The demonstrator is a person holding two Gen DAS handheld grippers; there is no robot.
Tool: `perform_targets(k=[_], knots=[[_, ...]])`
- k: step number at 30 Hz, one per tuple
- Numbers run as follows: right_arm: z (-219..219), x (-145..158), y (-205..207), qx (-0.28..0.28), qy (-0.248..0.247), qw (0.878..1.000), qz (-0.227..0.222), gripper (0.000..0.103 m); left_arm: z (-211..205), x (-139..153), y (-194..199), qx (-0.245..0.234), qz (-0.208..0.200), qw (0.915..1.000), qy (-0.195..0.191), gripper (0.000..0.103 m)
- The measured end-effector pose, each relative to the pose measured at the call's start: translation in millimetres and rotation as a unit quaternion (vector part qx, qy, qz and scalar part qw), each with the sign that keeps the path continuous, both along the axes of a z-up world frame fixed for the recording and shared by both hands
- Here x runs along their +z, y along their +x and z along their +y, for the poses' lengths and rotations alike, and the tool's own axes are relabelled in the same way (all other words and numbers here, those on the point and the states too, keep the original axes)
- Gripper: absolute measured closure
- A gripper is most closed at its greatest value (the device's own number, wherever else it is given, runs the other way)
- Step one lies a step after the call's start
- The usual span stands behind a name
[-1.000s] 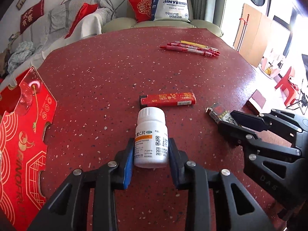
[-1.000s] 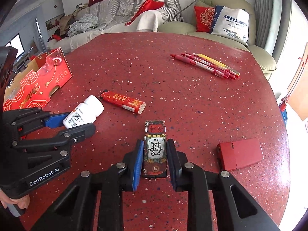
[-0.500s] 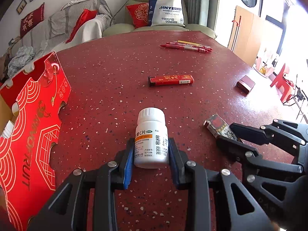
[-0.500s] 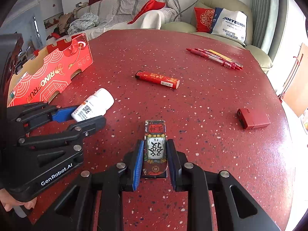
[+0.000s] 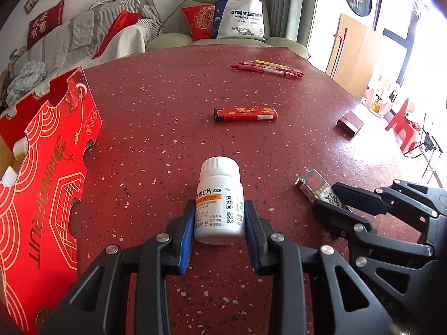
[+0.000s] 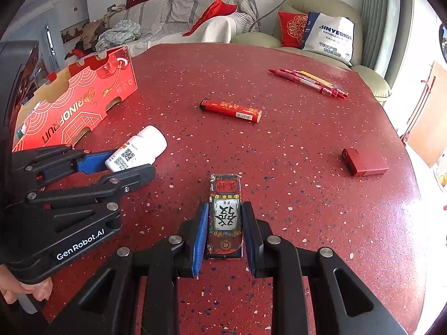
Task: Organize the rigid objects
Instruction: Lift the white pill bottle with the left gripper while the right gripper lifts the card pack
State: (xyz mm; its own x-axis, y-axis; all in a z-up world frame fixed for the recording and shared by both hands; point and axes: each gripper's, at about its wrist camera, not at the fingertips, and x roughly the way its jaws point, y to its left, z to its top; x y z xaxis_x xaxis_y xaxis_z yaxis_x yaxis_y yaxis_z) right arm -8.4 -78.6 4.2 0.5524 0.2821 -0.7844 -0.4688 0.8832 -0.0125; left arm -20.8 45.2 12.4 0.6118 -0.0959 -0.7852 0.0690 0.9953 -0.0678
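My left gripper is shut on a white pill bottle, its blue pads pressed on both sides, cap pointing away. The same bottle shows in the right wrist view, held by the left gripper above the red speckled table. My right gripper is shut on a small decorated card box with a large character on its face. In the left wrist view that box sticks out of the right gripper at the lower right.
A red cardboard gift box stands open at the left table edge, with white caps inside. A red lighter, a small red case and several red pens lie farther out. Sofas stand beyond the table.
Both grippers have drawn back toward the near left with their objects still held. The lighter and red case look farther away, and the gift box has come nearer on the left.
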Motion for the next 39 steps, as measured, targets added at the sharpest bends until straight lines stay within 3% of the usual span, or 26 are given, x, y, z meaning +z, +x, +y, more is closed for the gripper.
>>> perform_targets(k=[3,19,39], knots=[[0.1,0.5,-0.3,0.0,0.0,1.0,0.0,0.078,4.0,1.1,0.4,0.0,0.0,0.9999,-0.014,0.068],[-6.2,0.2,2.6,-0.001,0.023,1.0,0.009,0.078,-11.0,-0.7,0.7,-0.003,-0.002,0.9995,0.031,0.068],[0.0,-0.5,0.5,0.001,0.005,1.0,0.001,0.078,-12.4,-1.0,1.0,-0.003,-0.001,0.9997,0.025,0.068]])
